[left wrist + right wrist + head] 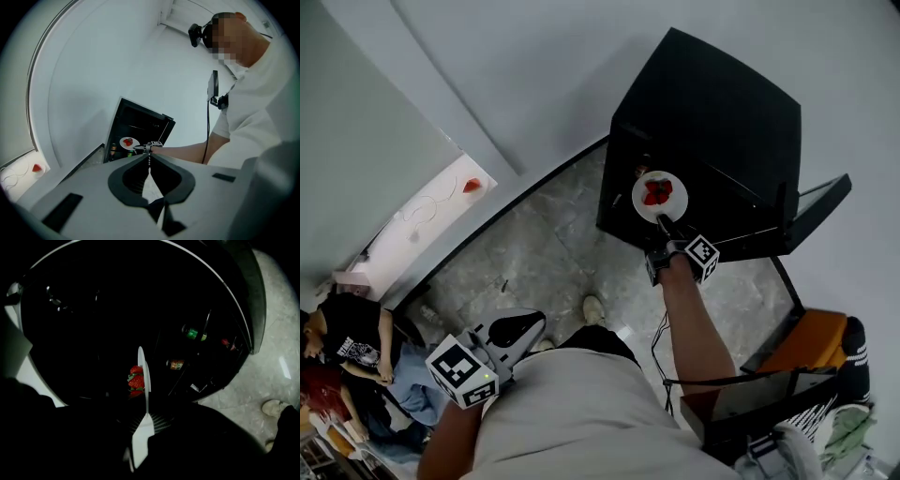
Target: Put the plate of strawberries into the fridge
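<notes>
Item: plate (660,195) of strawberries (657,193), near rim pinched in the tightly closed right gripper (662,223), held at the fridge (712,122) mouth, not yet shelved. Handling: keep level, enter straight, and seat before release; the left gripper (150,165), closed and empty, hangs well back from the fridge. Clearance: door (821,201) stands open at the fridge's right; bottles (191,333) inside are the likely obstacles.

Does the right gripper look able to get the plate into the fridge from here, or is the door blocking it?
Probably yes. The door is swung wide open, and the right gripper, clamped on the plate, holds it right at the fridge opening.
</notes>
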Available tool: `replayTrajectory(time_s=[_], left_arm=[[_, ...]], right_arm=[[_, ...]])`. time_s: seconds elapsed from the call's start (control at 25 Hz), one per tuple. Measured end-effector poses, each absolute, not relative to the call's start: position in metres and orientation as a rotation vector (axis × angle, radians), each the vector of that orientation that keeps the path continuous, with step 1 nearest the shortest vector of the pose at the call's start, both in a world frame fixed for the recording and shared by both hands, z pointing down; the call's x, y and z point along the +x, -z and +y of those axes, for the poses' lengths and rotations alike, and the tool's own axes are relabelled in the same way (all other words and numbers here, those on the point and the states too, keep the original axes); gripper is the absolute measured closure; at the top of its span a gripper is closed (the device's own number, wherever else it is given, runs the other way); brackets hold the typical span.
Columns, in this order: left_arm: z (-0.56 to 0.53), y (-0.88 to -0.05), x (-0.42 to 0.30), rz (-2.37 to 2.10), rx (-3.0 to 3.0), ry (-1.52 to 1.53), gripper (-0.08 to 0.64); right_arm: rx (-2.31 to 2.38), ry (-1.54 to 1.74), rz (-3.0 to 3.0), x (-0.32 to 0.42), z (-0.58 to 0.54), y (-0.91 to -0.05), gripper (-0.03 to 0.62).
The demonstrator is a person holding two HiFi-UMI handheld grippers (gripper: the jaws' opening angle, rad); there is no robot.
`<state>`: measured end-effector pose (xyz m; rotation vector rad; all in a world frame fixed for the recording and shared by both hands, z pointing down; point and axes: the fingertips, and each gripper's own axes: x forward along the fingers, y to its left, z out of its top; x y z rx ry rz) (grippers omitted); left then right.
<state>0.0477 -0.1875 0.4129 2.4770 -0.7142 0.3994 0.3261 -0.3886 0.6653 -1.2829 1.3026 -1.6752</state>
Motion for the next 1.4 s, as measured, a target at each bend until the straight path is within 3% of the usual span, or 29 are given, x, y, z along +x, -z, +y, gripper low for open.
replayTrajectory(time_s=[1.08, 1.4], left_arm=[[-0.213, -0.425, 0.033, -0.856, 2.389, -0.478, 0.541], [-0.212, -0.427, 0.034, -0.833, 2.389, -0.489, 0.541]], right_arm=[[-1.592, 1.609, 1.395, 0.376, -0.468, -0.719, 0.560], [-1.795, 1.537, 1.845, 0.368, -0.474, -0.716, 0.397]])
